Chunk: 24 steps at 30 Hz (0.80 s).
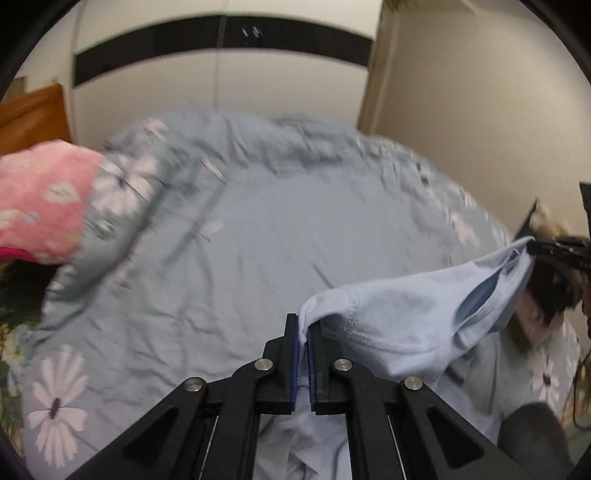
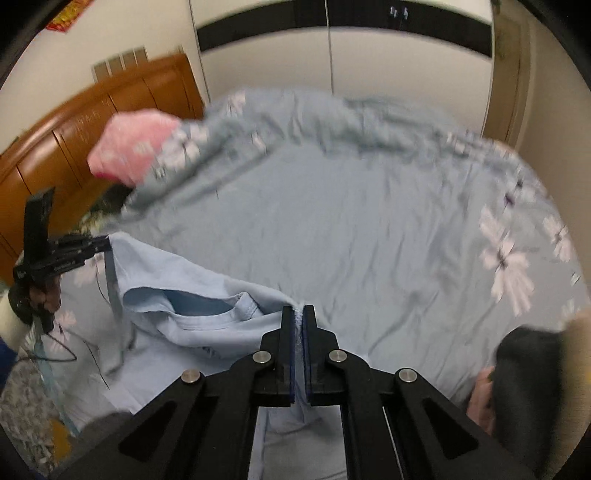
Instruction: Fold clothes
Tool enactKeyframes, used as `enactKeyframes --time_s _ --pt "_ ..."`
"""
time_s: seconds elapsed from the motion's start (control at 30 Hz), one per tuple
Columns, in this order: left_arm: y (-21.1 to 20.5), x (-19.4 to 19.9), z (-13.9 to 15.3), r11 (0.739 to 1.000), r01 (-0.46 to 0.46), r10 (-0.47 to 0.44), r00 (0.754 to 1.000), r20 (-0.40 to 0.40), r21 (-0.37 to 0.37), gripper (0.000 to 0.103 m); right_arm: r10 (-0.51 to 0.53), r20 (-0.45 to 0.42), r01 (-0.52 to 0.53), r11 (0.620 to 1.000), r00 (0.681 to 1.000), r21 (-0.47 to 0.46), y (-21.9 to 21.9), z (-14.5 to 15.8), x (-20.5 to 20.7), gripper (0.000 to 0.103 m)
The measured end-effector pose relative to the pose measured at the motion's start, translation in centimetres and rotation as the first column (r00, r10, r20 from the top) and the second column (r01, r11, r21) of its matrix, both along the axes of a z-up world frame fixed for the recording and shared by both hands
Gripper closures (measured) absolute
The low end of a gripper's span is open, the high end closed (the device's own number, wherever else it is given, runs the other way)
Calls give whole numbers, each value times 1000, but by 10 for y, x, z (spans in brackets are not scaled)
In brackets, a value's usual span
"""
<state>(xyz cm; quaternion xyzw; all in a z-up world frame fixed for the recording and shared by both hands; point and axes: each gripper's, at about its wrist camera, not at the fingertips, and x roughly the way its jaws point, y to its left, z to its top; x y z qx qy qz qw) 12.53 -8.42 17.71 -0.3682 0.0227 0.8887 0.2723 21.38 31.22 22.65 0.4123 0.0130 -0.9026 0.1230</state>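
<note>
One bed (image 1: 240, 258) with a flowered grey-blue sheet fills both views, and one white wardrobe (image 1: 221, 85) stands behind it. One pink pillow (image 1: 40, 199) lies at its head. One light blue shirt (image 1: 406, 317) hangs above the sheet, stretched between two grippers: the left gripper (image 1: 303, 332) is clenched on one edge, the right gripper (image 2: 299, 317) on another. Only the right wrist view shows the wooden headboard (image 2: 74, 136) and a red wall sticker (image 2: 68, 14), its writing too blurred to read.
</note>
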Motion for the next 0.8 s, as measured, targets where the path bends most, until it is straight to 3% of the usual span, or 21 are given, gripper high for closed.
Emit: enactKeyframes --time_s 0.23,0.37,0.5,0.63,0.8 --pt "-45 36 97 994 -64 80 980 -183 90 99 18 -148 -16 1000 989 13 -18 82 45 100" --pt "-58 63 151 992 -67 95 951 -295 103 99 21 -260 -20 1000 965 7 -26 130 76 100" --pt "-71 96 197 989 -70 117 911 -395 133 99 8 -374 -31 998 928 -55 -30 179 108 100" --pt "-89 139 228 985 -69 139 865 -482 159 98 43 -453 -61 998 890 -26 -40 209 149 100" --pt "-95 188 240 994 -78 107 822 -559 75 98 63 -484 -74 997 873 -4 -47 211 187 100"
